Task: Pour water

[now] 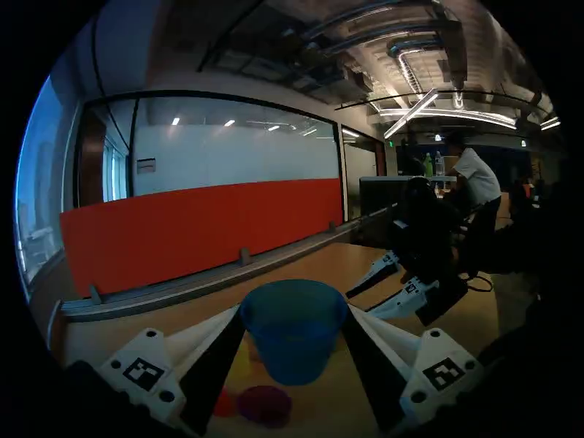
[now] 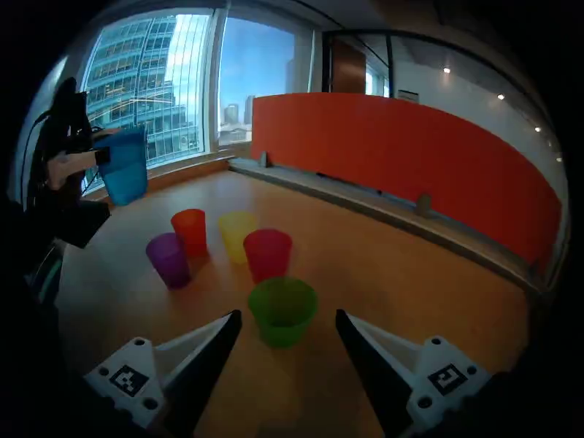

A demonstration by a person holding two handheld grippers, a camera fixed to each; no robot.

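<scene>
Blue cup (image 1: 294, 339) clamped in left tool (image 1: 294, 314) | right tool (image 2: 287, 315) wide, green cup (image 2: 282, 310) just ahead | left gripper view: person (image 1: 476, 182) beyond

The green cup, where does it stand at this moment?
In the right gripper view, the green cup stands on the wooden table between the open fingers of the right gripper, untouched, with the red cup close behind it.

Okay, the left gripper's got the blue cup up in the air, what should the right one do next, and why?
Probably ease the right gripper forward and close on the translucent green plastic cup: its fingers stand open, either side of that cup, not touching it. The left gripper holds the blue plastic cup aloft.
</scene>
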